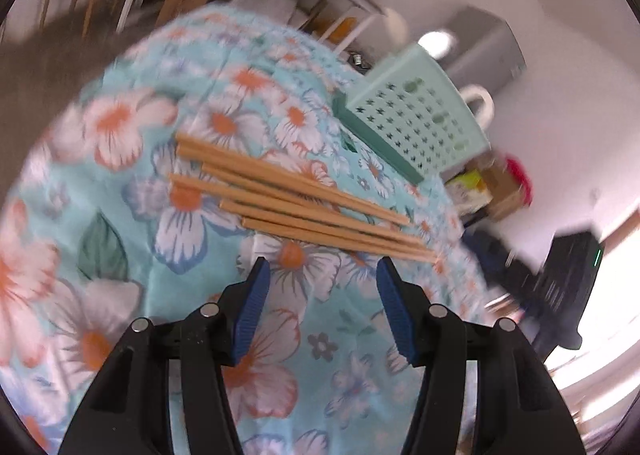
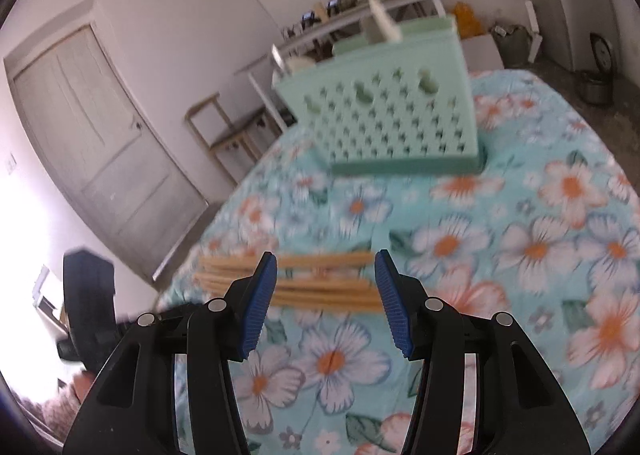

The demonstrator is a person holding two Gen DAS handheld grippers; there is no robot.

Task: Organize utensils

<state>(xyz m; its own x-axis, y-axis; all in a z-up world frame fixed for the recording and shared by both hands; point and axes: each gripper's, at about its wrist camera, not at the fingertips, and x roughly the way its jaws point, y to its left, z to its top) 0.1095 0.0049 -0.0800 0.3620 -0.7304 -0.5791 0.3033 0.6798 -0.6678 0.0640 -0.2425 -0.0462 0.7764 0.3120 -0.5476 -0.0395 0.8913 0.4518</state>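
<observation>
The bundle of wooden chopsticks (image 2: pixel 288 281) lies flat on the floral tablecloth (image 2: pixel 520 255), its long axis running crosswise to the right gripper (image 2: pixel 326 287), whose jaws stand apart and empty just short of it. The left gripper (image 1: pixel 322 295), also parted and empty, faces the sticks at a slant. The right looks nearer; the mint perforated utensil holder (image 2: pixel 392 123) stands beyond.

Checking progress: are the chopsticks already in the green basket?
No, the chopsticks lie bundled on the floral cloth, apart from the green basket.
</observation>
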